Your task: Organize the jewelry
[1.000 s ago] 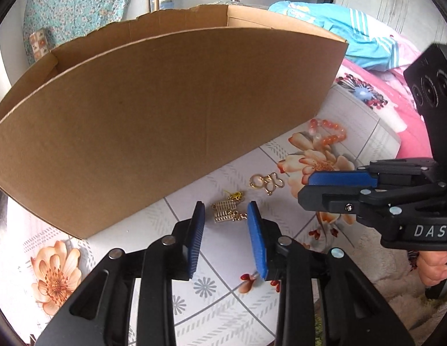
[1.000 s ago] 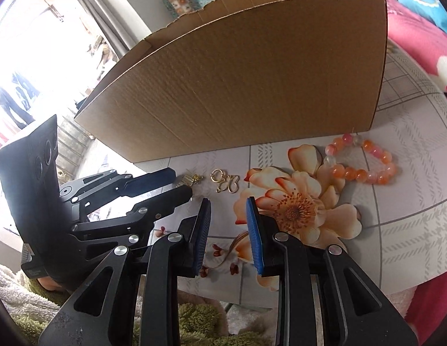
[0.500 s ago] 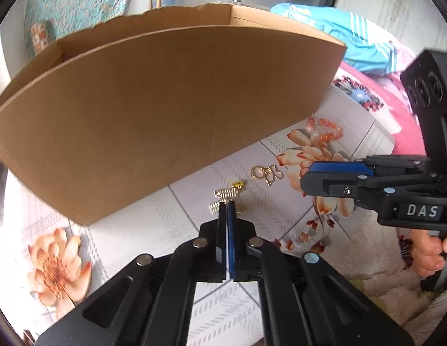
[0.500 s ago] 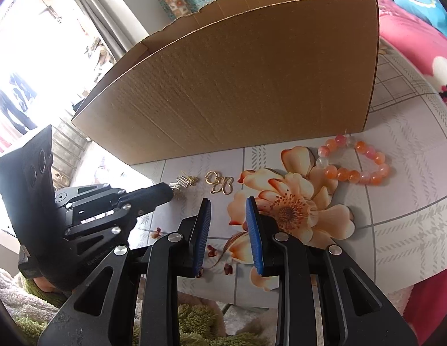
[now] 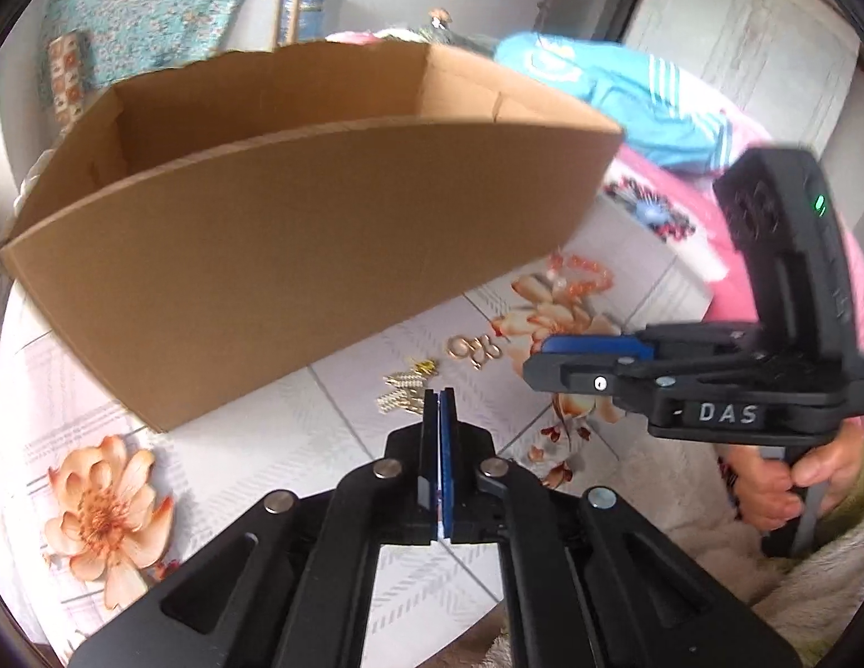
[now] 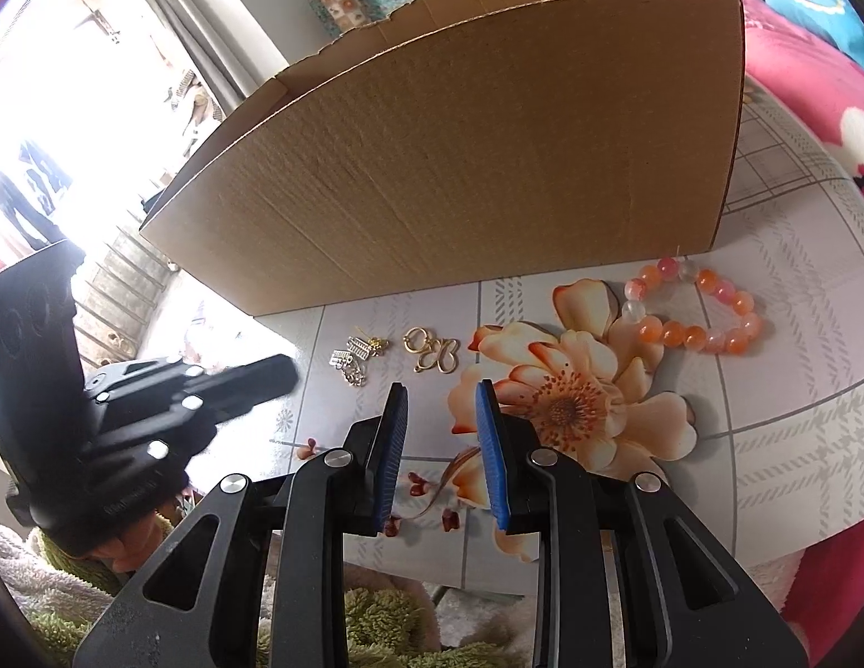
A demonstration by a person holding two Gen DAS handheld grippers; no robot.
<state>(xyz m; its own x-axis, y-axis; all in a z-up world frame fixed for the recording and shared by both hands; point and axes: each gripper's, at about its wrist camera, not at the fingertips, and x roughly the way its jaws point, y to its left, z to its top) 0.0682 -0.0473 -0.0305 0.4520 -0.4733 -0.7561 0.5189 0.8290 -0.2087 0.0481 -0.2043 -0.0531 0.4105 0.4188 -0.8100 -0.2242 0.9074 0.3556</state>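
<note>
A small cluster of gold earrings [image 5: 401, 389] [image 6: 354, 359] lies on the flowered tablecloth in front of a cardboard box [image 5: 298, 256] [image 6: 487, 167]. Beside it are a gold looped pendant [image 5: 474, 348] [image 6: 432, 350] and, further right, an orange bead bracelet [image 5: 579, 273] [image 6: 693, 312]. My left gripper [image 5: 438, 398] [image 6: 284, 373] is shut, pads together, with nothing seen between them; its tip hovers just short of the earrings. My right gripper [image 6: 442, 389] [image 5: 535, 362] stands open and empty over the printed flower, near the pendant.
The tall box wall blocks the far side of the table [image 6: 794, 417]. Pink and blue bedding [image 5: 654, 100] lies to the right. Fuzzy green and white fabric [image 6: 376, 623] sits below the table's near edge. A hand [image 5: 777, 484] holds the right gripper's handle.
My left gripper's jaws closed from around the earrings and it drew back and up slightly; the earrings stay on the cloth. The right gripper has not moved.
</note>
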